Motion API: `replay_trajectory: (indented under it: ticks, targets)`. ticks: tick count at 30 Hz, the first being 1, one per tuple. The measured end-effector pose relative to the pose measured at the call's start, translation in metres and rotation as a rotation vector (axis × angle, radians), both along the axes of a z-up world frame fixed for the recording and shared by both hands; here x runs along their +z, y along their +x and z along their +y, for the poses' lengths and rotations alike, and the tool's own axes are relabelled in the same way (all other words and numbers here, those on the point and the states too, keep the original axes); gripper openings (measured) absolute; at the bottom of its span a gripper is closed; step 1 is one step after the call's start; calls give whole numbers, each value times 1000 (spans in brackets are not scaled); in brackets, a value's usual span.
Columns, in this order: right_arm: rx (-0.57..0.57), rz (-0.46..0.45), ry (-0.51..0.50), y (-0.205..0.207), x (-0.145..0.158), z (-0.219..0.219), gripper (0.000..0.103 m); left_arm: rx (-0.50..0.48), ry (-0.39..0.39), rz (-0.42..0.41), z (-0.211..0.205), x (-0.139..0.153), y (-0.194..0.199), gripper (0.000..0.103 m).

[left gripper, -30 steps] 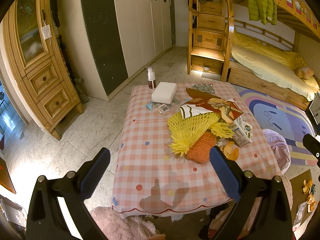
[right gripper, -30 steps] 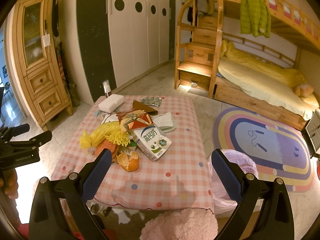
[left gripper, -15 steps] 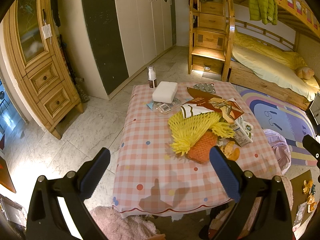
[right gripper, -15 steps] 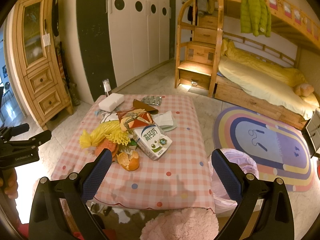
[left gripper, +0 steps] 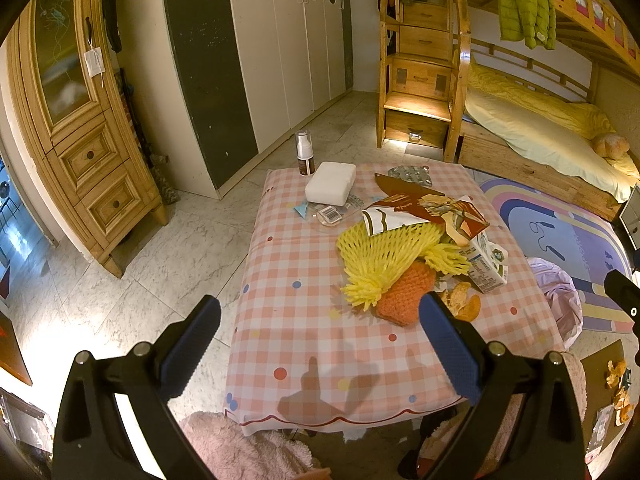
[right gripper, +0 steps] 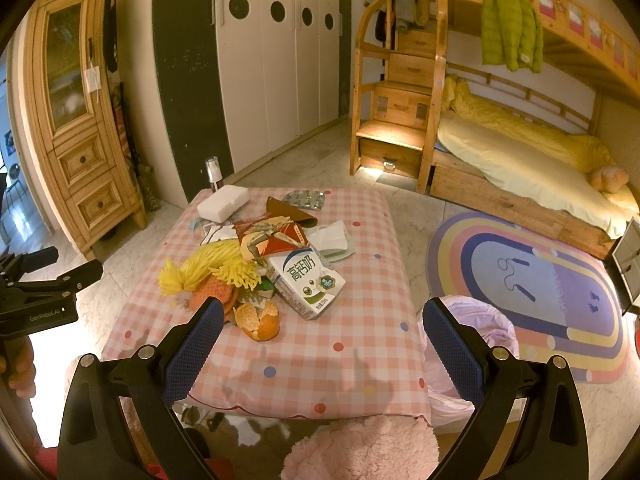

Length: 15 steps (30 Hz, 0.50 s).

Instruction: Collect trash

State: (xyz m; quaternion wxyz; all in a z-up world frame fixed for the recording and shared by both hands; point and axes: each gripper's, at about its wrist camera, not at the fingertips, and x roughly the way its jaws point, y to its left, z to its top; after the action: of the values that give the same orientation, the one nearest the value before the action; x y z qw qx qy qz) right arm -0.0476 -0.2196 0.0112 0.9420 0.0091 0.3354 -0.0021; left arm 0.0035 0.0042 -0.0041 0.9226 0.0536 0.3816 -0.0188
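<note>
Above the near edge of the checked table (right gripper: 360,368), your right gripper (right gripper: 320,350) hangs released, fingers spread wide and holding nothing. Your left gripper (left gripper: 320,346) is likewise spread and bare over the table's near-left side. Beyond them the trash lies heaped mid-table: orange peel (right gripper: 258,320), milk carton (right gripper: 306,282), yellow foam netting (left gripper: 380,256). Just right of the table sits a pink-lined bin (right gripper: 472,320).
</note>
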Motion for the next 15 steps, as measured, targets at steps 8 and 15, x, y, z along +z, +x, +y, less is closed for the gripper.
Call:
replay_trajectory:
  ticks: [8, 15]
  targets:
    - [1, 2, 0, 0, -1, 0, 98, 1, 0, 2, -2, -2, 0, 96]
    - [6, 12, -4, 7, -5, 1, 98, 10, 5, 6, 0, -5, 1, 96]
